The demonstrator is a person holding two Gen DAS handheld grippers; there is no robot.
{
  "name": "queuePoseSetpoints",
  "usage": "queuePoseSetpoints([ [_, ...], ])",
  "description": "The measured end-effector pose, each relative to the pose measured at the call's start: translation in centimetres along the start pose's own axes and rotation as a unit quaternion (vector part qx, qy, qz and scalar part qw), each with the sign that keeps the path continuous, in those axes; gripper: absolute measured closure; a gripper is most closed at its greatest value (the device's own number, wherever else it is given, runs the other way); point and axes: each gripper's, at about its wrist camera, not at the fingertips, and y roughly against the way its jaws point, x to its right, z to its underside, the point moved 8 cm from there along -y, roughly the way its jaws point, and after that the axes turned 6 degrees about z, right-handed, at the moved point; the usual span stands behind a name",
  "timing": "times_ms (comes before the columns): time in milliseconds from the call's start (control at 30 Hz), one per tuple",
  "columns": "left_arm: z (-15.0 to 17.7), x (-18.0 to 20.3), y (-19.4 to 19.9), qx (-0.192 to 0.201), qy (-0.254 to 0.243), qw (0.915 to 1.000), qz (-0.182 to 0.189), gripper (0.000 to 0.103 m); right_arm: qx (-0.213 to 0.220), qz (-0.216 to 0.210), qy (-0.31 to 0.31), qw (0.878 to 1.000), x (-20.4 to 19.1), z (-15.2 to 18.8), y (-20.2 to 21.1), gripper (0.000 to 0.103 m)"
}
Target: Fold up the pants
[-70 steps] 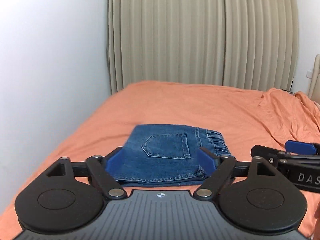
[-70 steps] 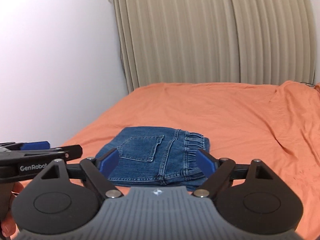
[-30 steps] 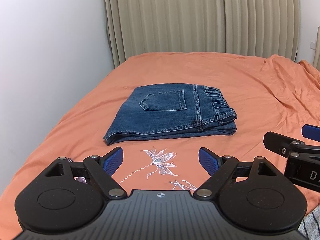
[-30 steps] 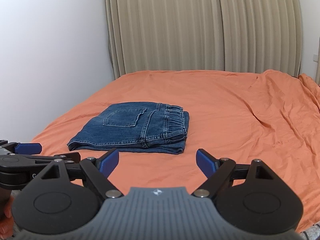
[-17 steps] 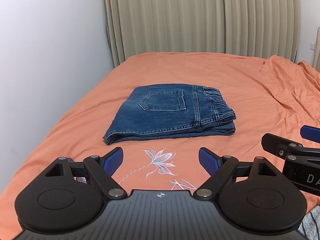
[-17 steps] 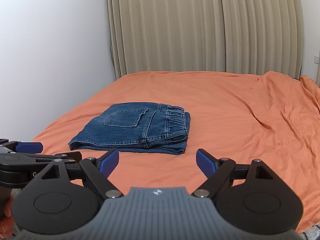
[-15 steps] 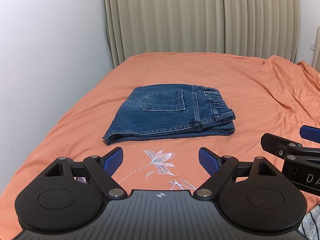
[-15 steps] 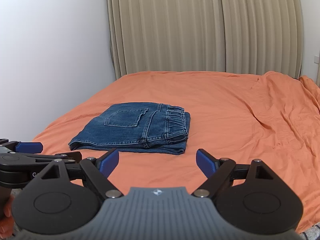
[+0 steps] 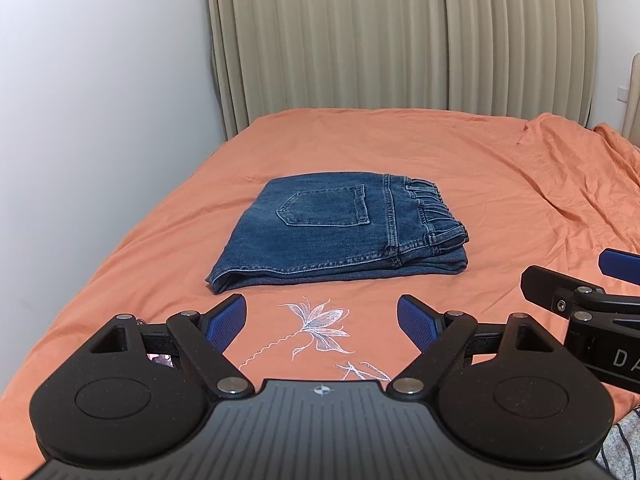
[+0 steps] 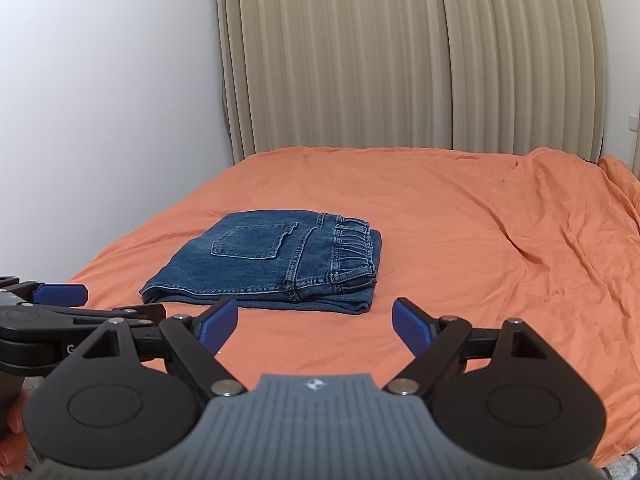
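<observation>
From the left wrist, the left gripper (image 9: 321, 317) hangs spread and empty, folded jeans (image 9: 340, 227) on the bed (image 9: 500, 184) ahead. From the right wrist, the right gripper (image 10: 315, 324) likewise gapes; a careless nudge could rumple the stack.

White "DA" on the right gripper (image 9: 618, 276) body; rest cut off

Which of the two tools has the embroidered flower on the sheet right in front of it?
The left tool: the white flower lies between its open fingers. The right tool faces plain orange sheet.
</observation>
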Motion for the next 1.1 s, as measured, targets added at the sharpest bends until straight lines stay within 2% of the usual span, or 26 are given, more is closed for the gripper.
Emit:
queuePoseSetpoints([
  [1100, 0.08, 0.78, 0.24, 0.000, -0.013, 0.9999, 0.002, 0.004, 0.004, -0.006, -0.003, 1.000, 0.19, -0.09, 0.45, 0.022],
])
